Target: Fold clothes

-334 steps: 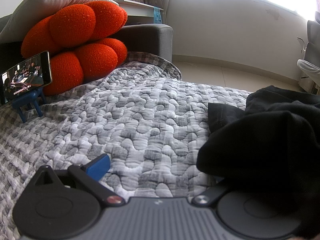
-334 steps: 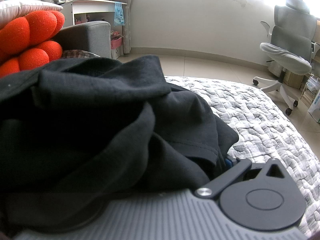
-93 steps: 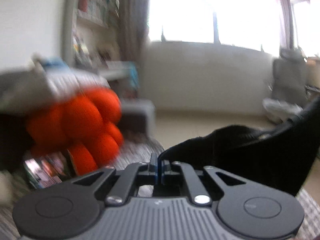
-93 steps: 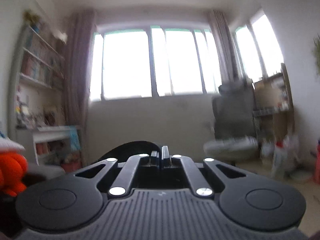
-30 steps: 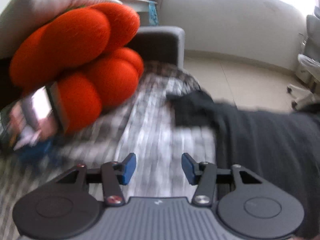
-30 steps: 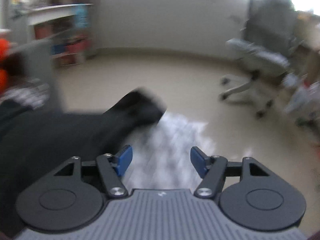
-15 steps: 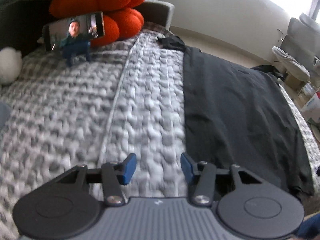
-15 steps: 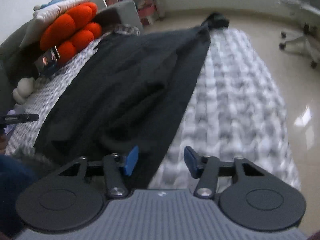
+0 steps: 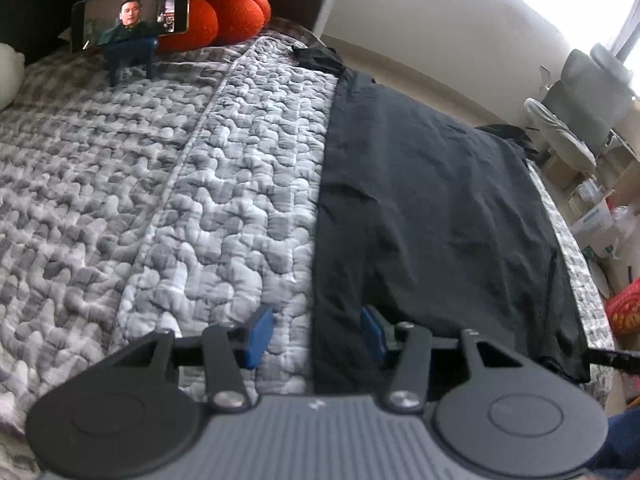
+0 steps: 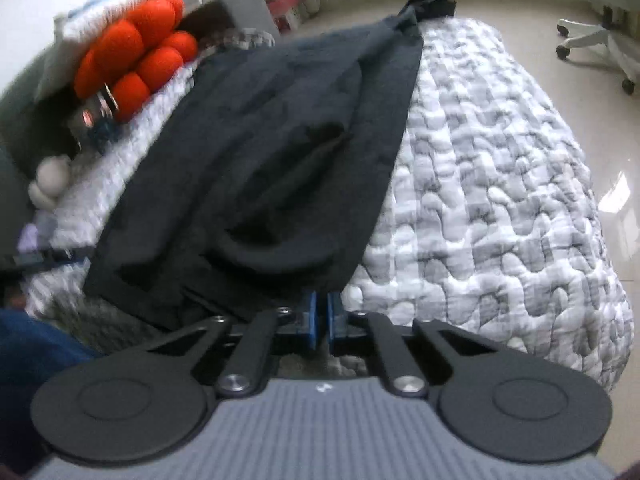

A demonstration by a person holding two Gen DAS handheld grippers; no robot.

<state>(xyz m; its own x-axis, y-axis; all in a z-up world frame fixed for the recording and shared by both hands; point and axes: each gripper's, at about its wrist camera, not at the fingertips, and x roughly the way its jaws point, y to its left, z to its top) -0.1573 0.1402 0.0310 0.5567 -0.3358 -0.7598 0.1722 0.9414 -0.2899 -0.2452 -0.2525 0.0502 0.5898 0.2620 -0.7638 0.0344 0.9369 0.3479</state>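
Observation:
A black garment [image 9: 432, 208] lies spread flat along the grey quilted bed cover [image 9: 224, 208]. In the left wrist view its long left edge runs down between the blue pads [image 9: 258, 334] of my left gripper [image 9: 314, 336], which stands open over the near hem without pinching it. In the right wrist view the same garment [image 10: 280, 140] is rumpled in the middle, and its near right corner ends just above my right gripper [image 10: 322, 320]. That gripper's jaws are closing, and only a narrow gap shows between the pads [image 10: 310, 320]. No cloth is visibly pinched between them.
A phone on a blue stand [image 9: 132, 16] and an orange knot cushion [image 9: 232, 4] sit at the head of the bed. An office chair [image 9: 580, 108] and boxes stand on the floor beyond the bed's right side. A white plush [image 10: 50, 184] lies at the left.
Both grippers have swung back from the far end of the bed to its near edge. The right jaws have gone from wide apart to nearly together. The left jaws kept their width.

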